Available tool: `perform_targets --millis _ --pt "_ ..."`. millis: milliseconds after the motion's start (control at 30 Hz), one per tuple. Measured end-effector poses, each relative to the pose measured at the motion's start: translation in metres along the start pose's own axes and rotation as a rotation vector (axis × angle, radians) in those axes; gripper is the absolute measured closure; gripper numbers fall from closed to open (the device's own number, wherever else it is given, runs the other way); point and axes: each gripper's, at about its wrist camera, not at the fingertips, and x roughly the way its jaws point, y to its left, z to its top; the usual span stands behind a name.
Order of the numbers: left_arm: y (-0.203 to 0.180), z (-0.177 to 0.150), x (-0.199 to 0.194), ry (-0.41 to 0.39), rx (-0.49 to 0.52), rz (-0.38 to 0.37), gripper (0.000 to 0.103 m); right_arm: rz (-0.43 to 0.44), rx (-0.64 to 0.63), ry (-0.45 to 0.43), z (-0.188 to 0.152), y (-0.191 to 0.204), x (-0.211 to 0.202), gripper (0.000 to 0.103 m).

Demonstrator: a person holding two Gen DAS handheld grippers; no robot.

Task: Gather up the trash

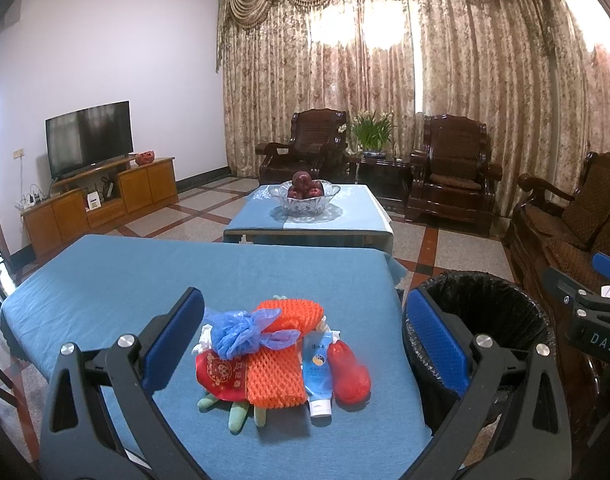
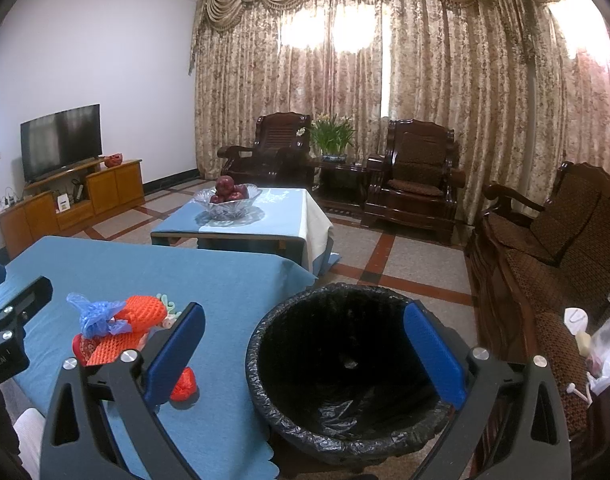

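Note:
A heap of trash lies on the blue-clothed table (image 1: 105, 280): a crumpled blue plastic bag (image 1: 241, 332), orange foam nets (image 1: 275, 382), a red printed packet (image 1: 221, 372), a white and blue tube (image 1: 319, 372), a red wrapper (image 1: 351, 376) and green scraps (image 1: 237, 414). My left gripper (image 1: 303, 294) hangs open just before the heap, its blue pads (image 1: 177, 336) on either side of it and touching nothing. A bin with a black liner (image 2: 265, 400) stands at the table's right edge. My right gripper (image 2: 303, 306) is open and empty in front of the bin's mouth.
The bin (image 1: 485, 280) sits close to the table corner. A second low table (image 2: 281, 216) carries a glass bowl of red fruit (image 2: 229, 196). Dark wooden armchairs (image 2: 413, 176) and a sofa (image 2: 553, 240) with plastic bags line the right and back. A TV cabinet (image 1: 101, 200) stands on the left.

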Motion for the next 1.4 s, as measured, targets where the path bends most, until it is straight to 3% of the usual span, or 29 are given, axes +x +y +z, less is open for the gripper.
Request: perform_targets --millis 67,400,1400 --pt "0.015 0.003 0.010 0.001 0.000 0.000 0.005 0.001 0.001 0.001 0.000 0.000 0.000 0.006" --pt "0.020 0.003 0.011 -0.001 0.000 -0.004 0.005 0.001 0.000 0.001 0.000 0.000 0.000 0.006" --pt "0.013 0.003 0.011 0.007 -0.004 -0.002 0.005 0.000 0.001 0.003 0.001 0.000 0.000 0.006"
